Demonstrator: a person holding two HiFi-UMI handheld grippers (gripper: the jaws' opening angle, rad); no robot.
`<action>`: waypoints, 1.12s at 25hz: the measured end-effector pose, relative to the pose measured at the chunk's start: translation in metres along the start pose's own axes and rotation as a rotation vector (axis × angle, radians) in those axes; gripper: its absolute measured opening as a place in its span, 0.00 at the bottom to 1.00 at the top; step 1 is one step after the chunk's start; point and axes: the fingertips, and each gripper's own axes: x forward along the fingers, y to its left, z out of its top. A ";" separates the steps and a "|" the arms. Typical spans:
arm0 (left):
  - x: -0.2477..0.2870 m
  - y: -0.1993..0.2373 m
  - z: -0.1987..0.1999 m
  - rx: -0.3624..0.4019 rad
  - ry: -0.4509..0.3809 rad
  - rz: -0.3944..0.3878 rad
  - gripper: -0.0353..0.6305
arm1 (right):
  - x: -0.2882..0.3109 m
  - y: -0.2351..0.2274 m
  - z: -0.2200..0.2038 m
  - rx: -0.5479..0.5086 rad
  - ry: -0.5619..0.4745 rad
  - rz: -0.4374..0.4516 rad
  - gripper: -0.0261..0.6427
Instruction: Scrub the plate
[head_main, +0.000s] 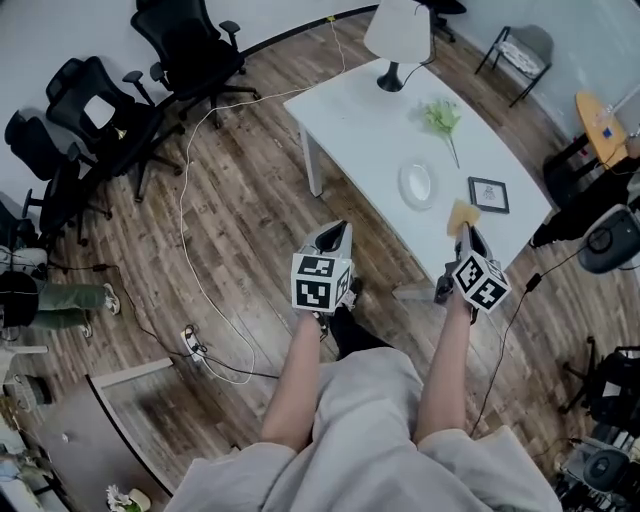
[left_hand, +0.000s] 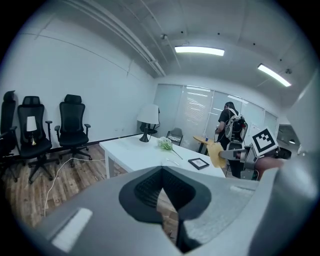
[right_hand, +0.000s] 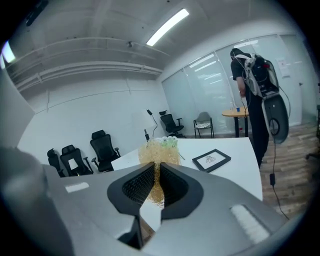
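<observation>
A white plate (head_main: 417, 185) lies on the white table (head_main: 360, 110), near its front half. My right gripper (head_main: 464, 236) hovers at the table's near edge, shut on a yellow sponge (head_main: 461, 217) that sticks up from its jaws; in the right gripper view the sponge (right_hand: 159, 156) is pinched between the dark pads. My left gripper (head_main: 335, 238) hangs over the wood floor, left of the table and short of it, its jaws closed together with nothing in them. The left gripper view shows the table (left_hand: 131, 152) ahead and the sponge (left_hand: 216, 155) at right.
On the table stand a white lamp (head_main: 397, 35), a green plant sprig (head_main: 442, 118) and a small black picture frame (head_main: 488, 195). Black office chairs (head_main: 185, 45) line the left wall. A white cable (head_main: 190, 215) snakes over the floor. A person (right_hand: 255, 100) stands beyond the table.
</observation>
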 end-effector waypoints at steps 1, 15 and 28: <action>0.006 0.003 0.003 0.004 0.009 -0.008 0.06 | 0.006 -0.003 0.001 0.018 0.002 -0.009 0.12; 0.095 0.020 0.049 0.105 0.073 -0.129 0.06 | 0.108 0.010 0.027 0.125 0.014 -0.004 0.12; 0.163 0.013 0.081 0.205 0.111 -0.273 0.06 | 0.184 0.031 0.067 0.273 -0.038 0.064 0.12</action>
